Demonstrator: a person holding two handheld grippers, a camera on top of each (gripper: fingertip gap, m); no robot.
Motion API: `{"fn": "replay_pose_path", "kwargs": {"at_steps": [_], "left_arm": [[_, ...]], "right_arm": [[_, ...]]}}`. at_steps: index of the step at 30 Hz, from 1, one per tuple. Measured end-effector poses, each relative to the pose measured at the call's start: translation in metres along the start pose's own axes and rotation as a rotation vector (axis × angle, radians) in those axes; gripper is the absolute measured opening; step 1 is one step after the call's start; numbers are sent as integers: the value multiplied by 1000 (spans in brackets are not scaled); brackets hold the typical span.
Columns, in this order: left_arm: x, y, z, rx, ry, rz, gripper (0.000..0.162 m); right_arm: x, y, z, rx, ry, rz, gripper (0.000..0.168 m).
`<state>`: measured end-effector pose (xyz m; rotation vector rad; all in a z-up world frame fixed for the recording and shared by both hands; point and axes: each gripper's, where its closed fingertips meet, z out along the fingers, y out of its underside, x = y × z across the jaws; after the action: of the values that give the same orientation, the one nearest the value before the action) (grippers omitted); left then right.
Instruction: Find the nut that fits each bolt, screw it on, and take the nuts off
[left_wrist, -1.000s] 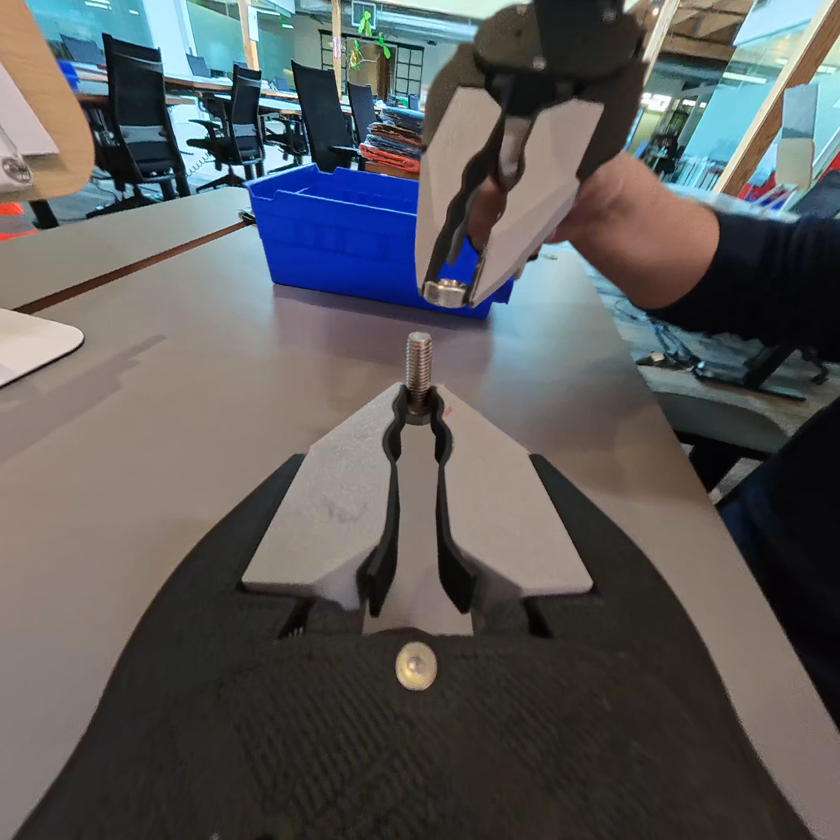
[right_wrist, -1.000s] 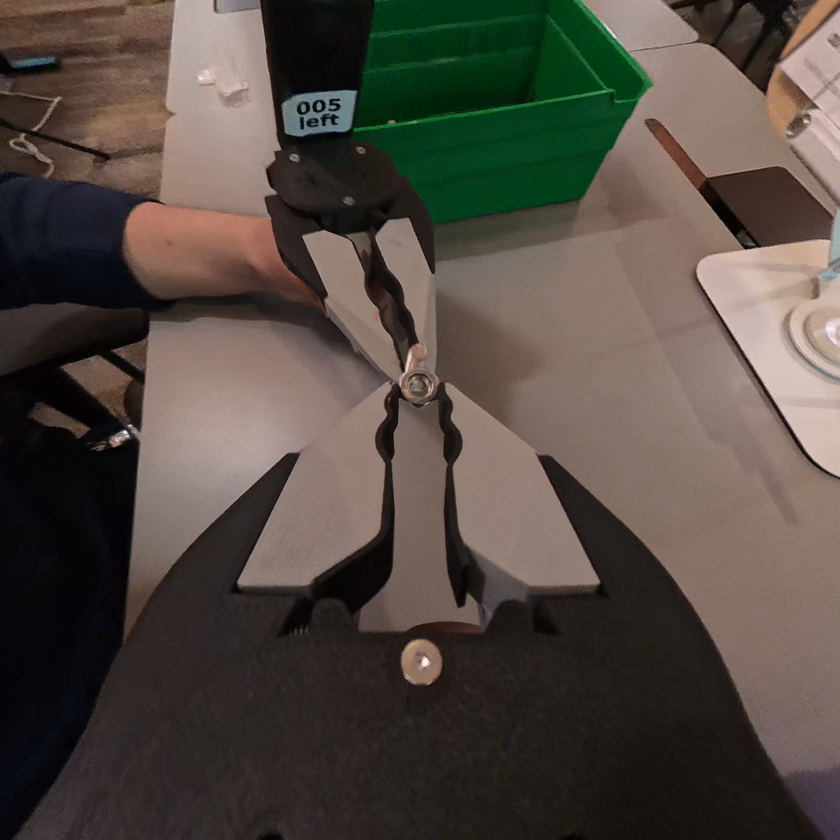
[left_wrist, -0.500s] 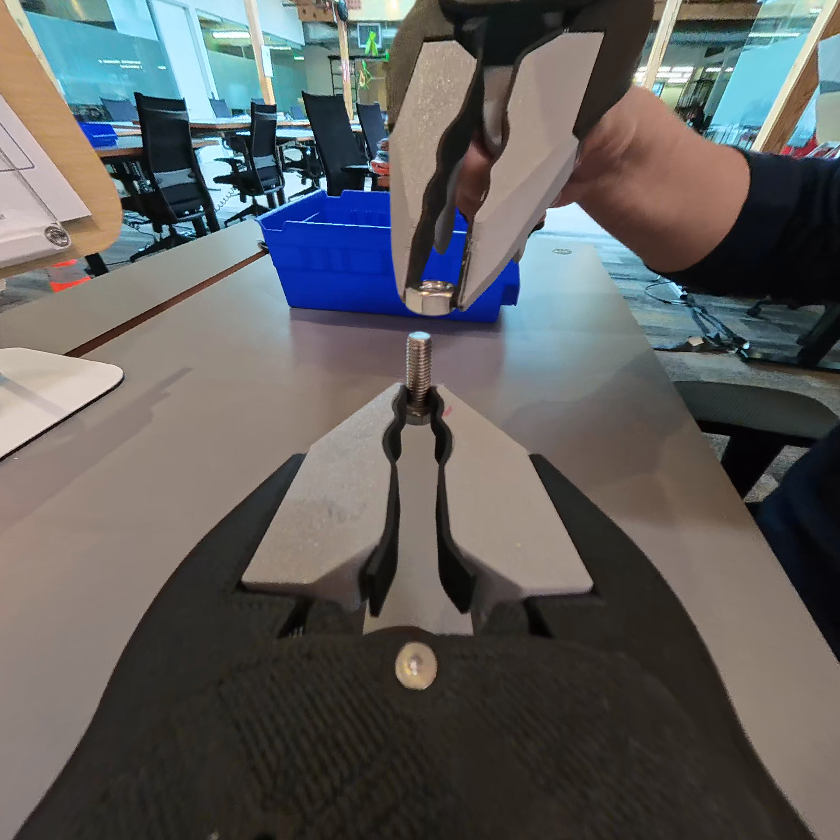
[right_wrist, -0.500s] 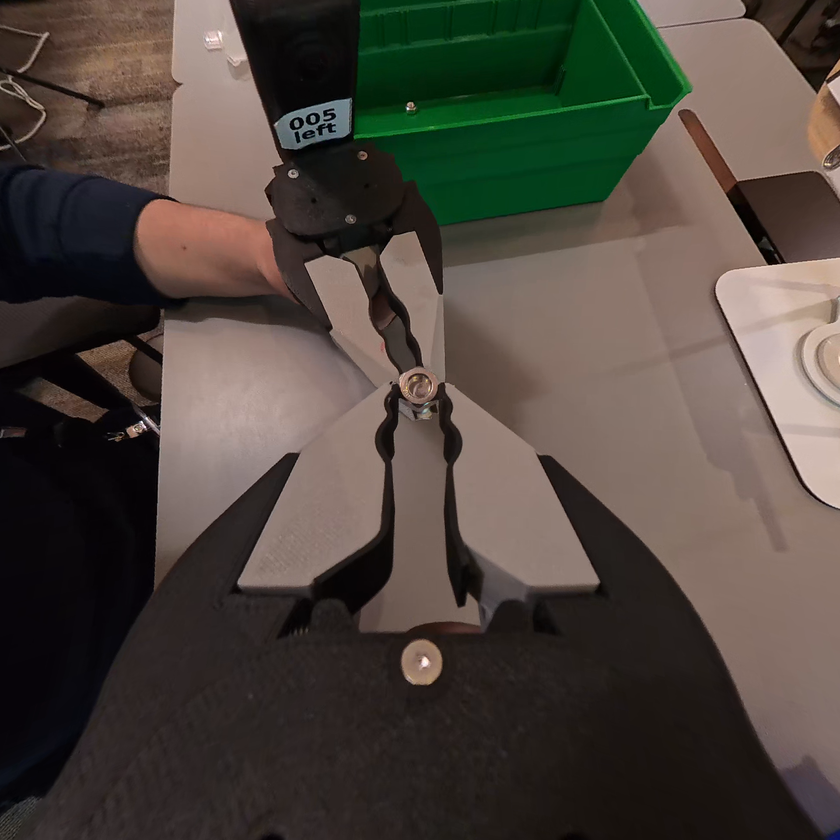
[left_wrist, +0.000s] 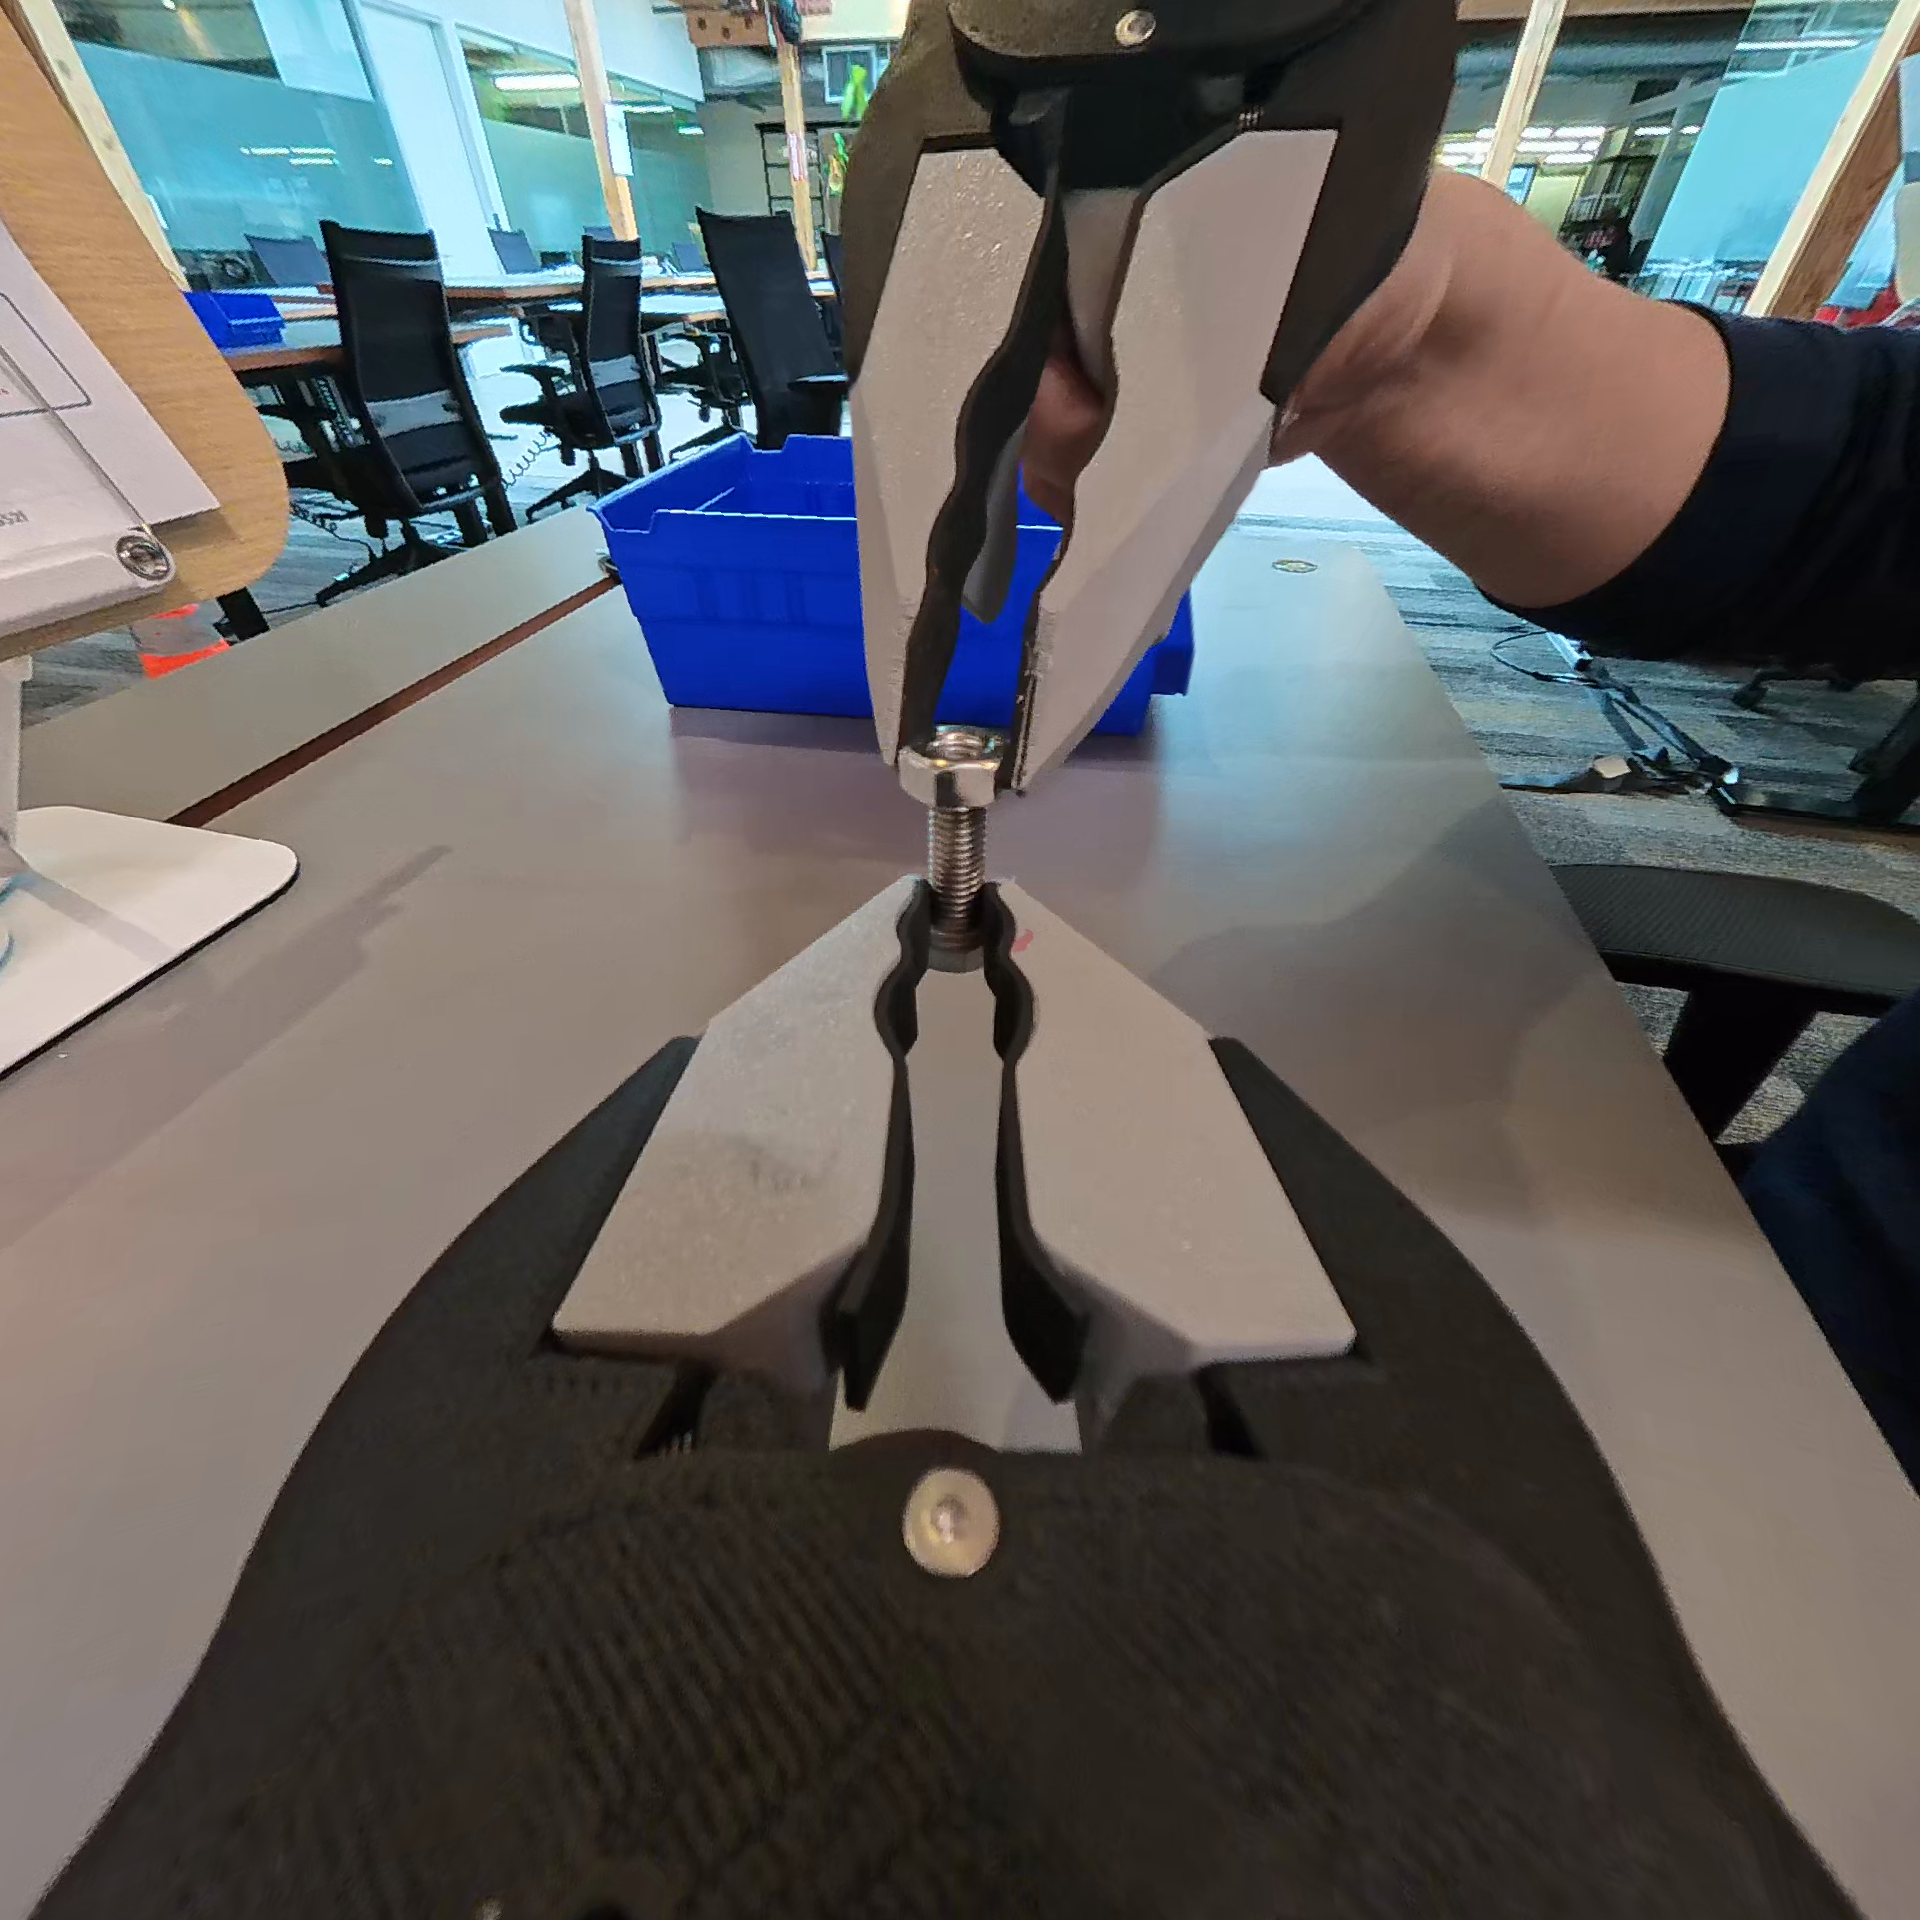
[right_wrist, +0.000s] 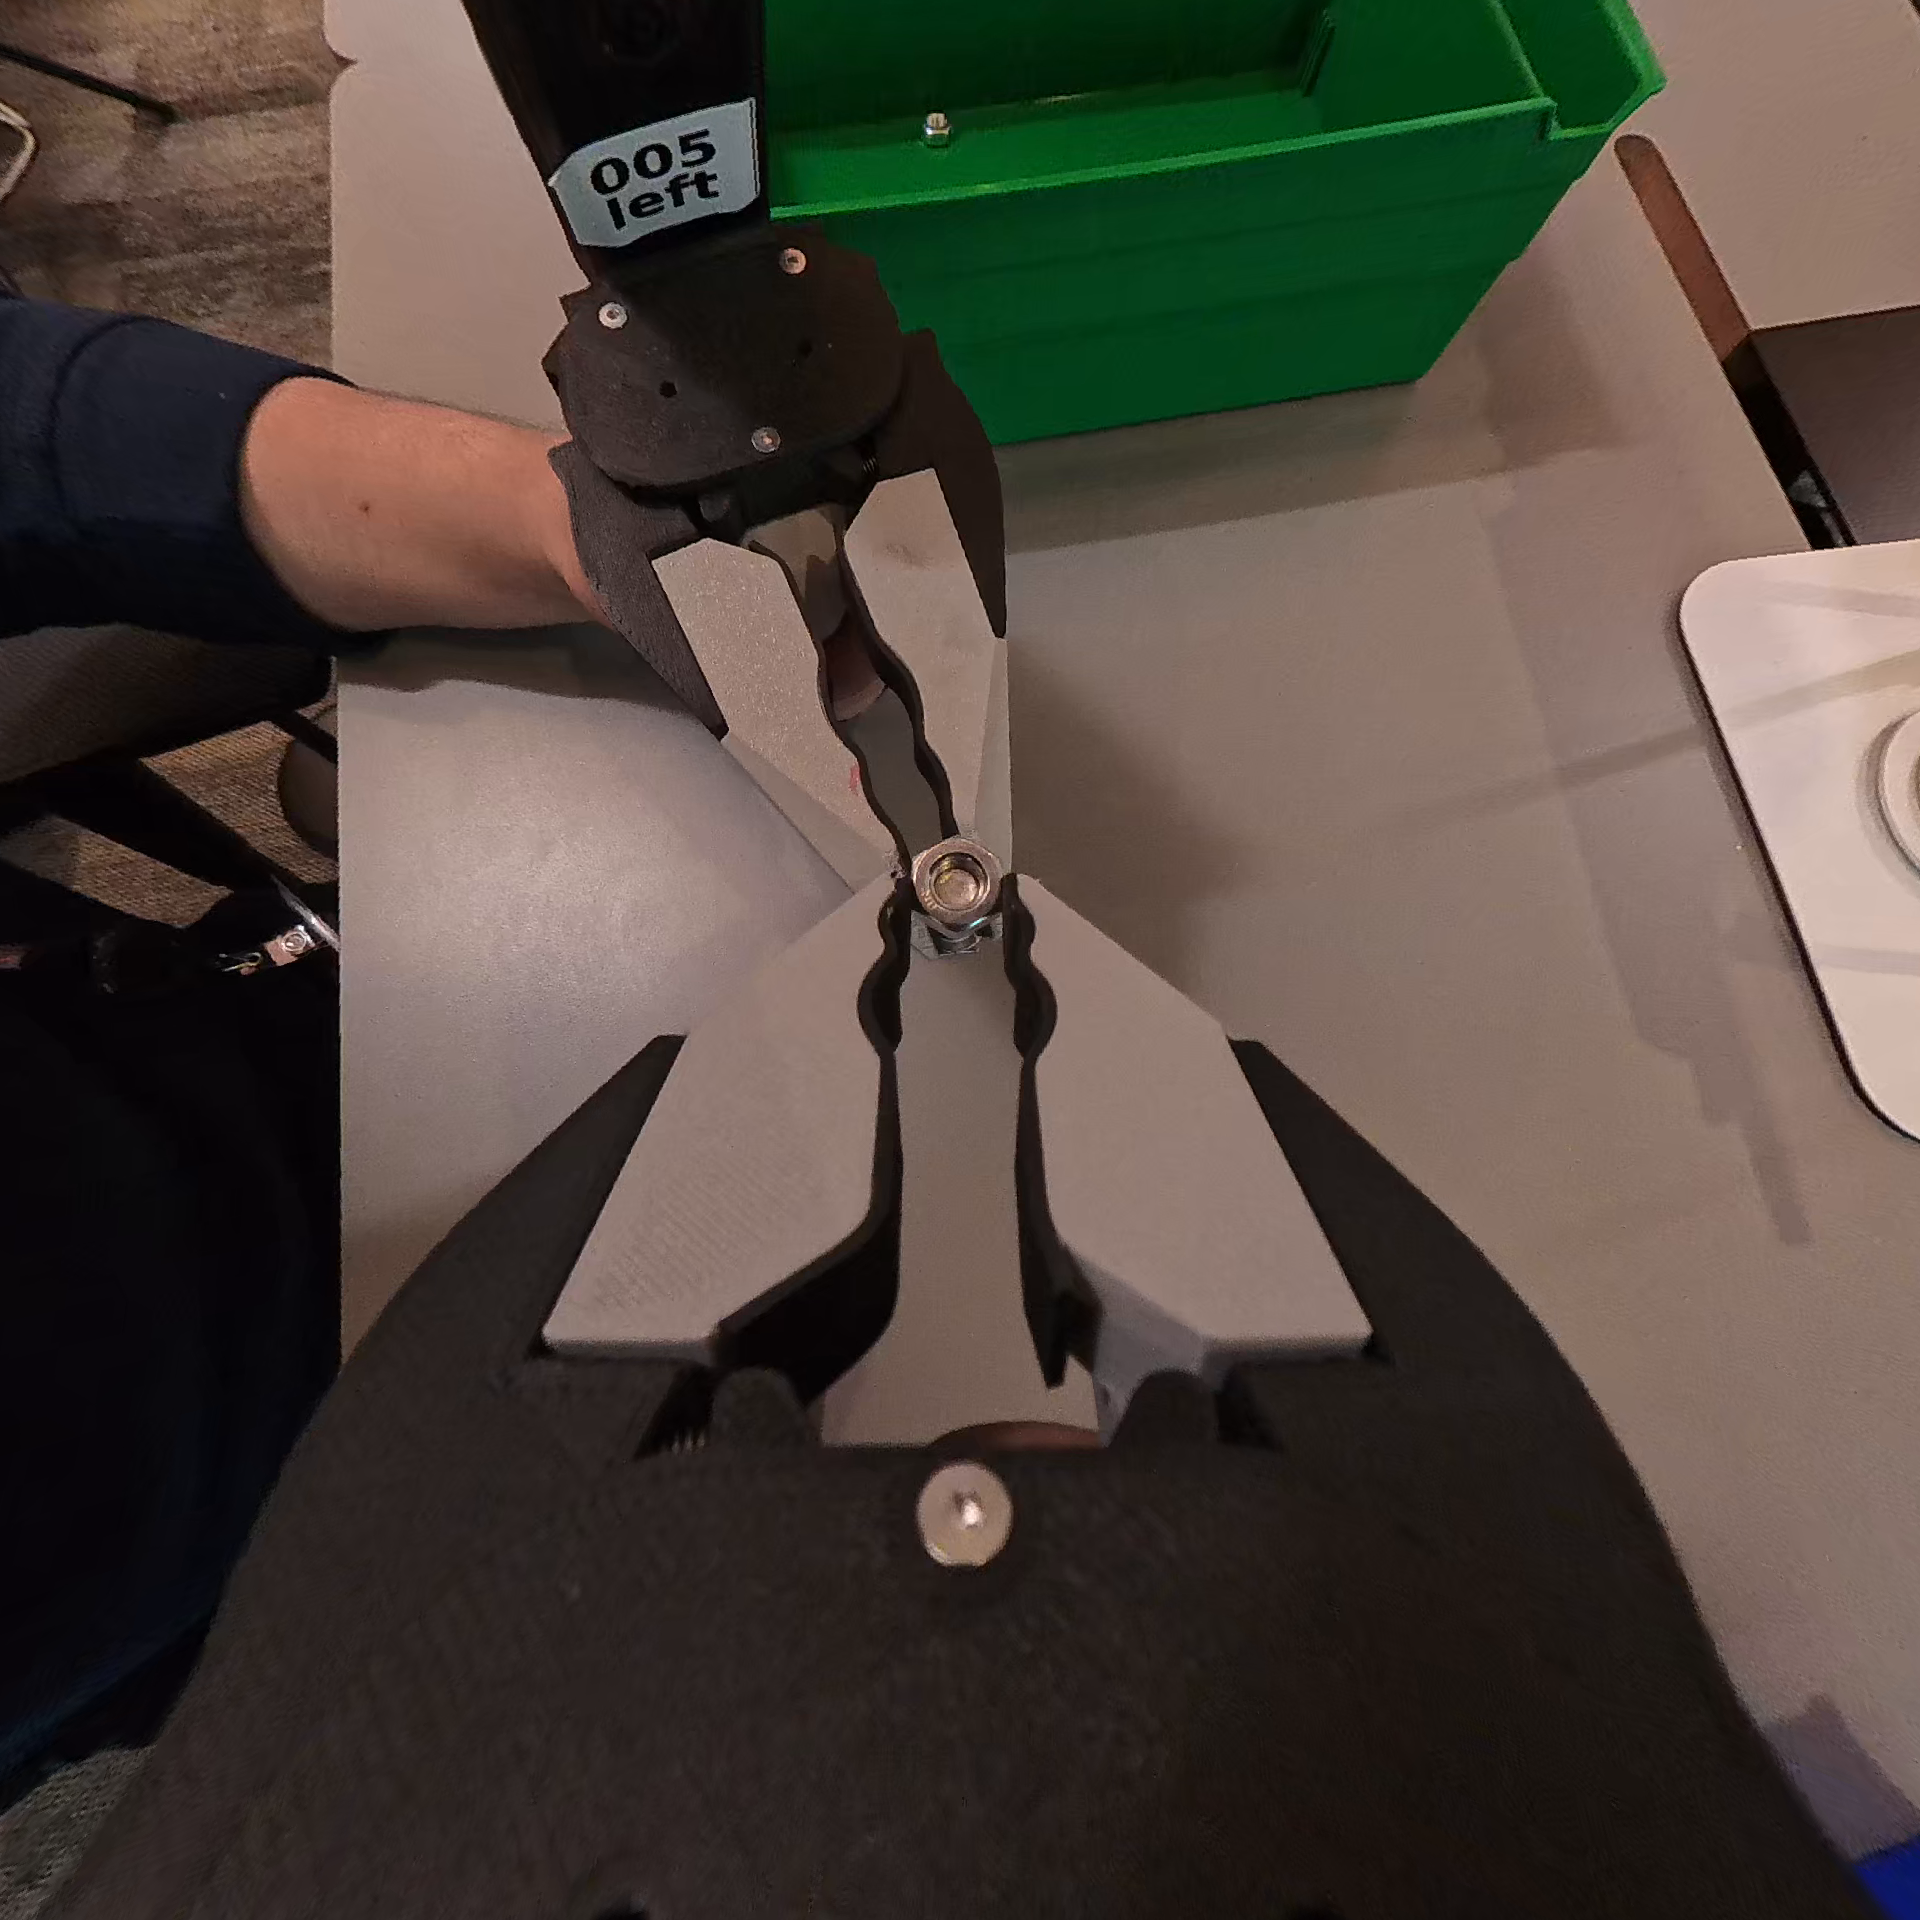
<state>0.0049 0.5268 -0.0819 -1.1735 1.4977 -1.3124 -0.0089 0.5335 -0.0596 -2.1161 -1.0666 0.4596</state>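
Left wrist view | bolt (left_wrist: 954, 883) upright in jaws | nut (left_wrist: 951, 771) atop bolt tip

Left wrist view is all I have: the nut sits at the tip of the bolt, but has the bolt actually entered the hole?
Observer: Yes. The right wrist view looks straight down through the nut, and the end of the bolt fills its hole.
Operator: Any spare nuts around? I only see a blue bin.
Observer: A green bin stands at the far side of the table, with one small nut lying inside it.
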Motion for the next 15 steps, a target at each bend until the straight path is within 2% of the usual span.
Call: {"fn": "replay_pose_path", "kwargs": {"at_steps": [9, 15], "left_arm": [[-1, 1, 1, -2, 0, -12, 7], [1, 4, 2, -16, 4, -7, 7]], "right_arm": [[1, 0, 1, 34, -15, 21, 14], [0, 4, 1, -28, -16, 3, 14]]}}
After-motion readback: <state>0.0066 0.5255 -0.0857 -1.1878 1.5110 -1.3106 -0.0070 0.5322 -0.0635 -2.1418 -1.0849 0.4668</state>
